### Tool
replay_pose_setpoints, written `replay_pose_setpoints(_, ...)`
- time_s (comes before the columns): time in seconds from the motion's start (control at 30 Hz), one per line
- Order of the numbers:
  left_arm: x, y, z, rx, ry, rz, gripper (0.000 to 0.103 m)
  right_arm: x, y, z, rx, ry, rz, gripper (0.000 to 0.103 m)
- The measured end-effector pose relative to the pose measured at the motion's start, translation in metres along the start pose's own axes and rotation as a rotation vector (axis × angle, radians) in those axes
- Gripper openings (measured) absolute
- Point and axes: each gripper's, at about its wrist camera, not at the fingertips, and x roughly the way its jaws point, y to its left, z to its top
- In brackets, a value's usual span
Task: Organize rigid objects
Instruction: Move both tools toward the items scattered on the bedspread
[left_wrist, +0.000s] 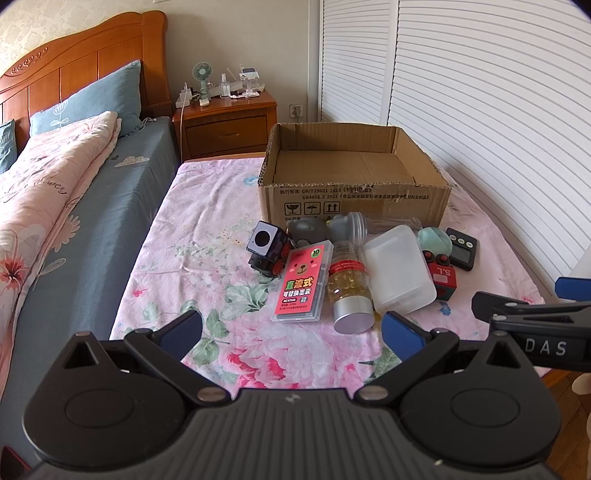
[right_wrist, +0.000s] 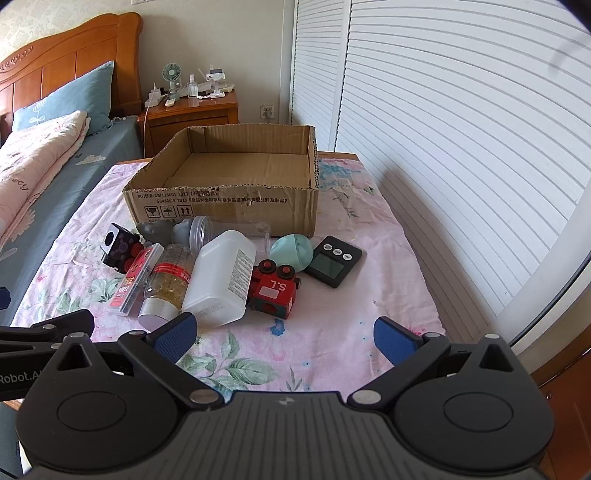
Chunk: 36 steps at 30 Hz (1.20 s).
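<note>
Right wrist: both grippers (right_wrist: 284, 338) (left_wrist: 291, 332) released; clutter fronts cardboard box (right_wrist: 221, 206); clear jar (right_wrist: 201, 230) possibly touching.

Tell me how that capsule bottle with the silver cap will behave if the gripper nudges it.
The capsule bottle lies on its side and looks round, so it would probably roll. The pink case and white container flank it closely and may check that. Its smooth clear wall could slip between the pads.
</note>
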Motion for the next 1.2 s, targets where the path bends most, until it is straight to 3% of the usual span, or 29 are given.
replay_pose_setpoints(0.77,0.007,-0.002,0.007,0.028,0.007,-0.01,0.102,0.005,0.001,0.006,-0.023,0.003,-0.006,0.103)
replay_pose_setpoints(1.2,0.02,0.0,0.007,0.049,0.009,-0.055,0.102,0.015,-0.001,0.005,-0.046,-0.005,0.016,0.103)
